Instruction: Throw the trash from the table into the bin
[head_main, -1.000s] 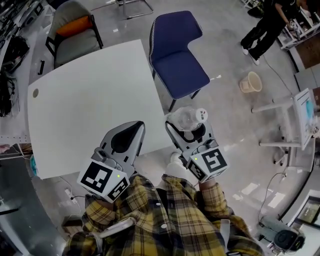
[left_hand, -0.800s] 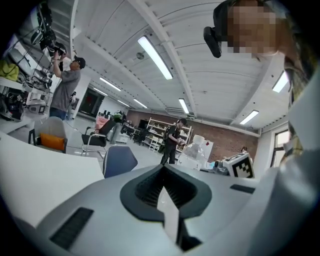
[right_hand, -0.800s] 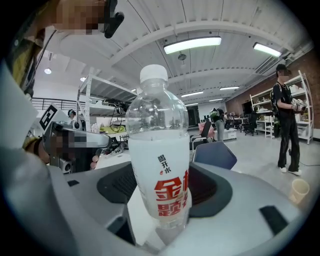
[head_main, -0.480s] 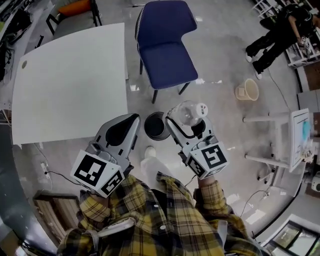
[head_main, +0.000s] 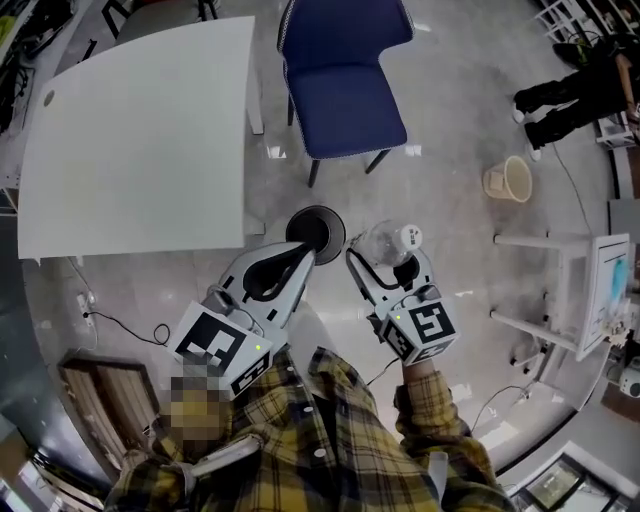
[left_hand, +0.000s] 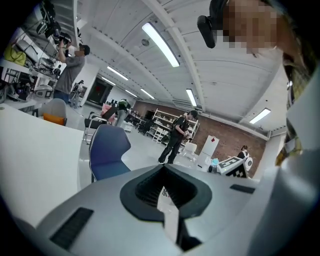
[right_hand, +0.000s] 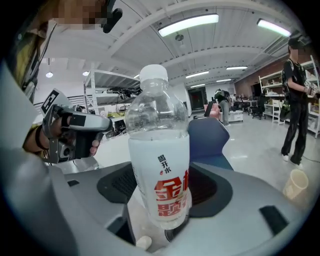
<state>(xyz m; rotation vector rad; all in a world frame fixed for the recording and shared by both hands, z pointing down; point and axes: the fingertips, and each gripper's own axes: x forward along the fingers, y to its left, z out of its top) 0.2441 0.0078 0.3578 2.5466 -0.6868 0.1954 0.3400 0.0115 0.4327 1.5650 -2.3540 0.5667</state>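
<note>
Right gripper (head_main: 385, 257) clamped on the bottle (head_main: 386, 242), left gripper (head_main: 306, 254) jaws together, empty; bin (head_main: 322, 213) sits left of the right jaws, beneath the left tips, so release now likely misses.

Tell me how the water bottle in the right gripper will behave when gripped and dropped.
The plastic water bottle looks clear and empty above its label, so probably light. Its thin walls may dent under the right gripper. Round and smooth, it would likely roll once laid down.
</note>
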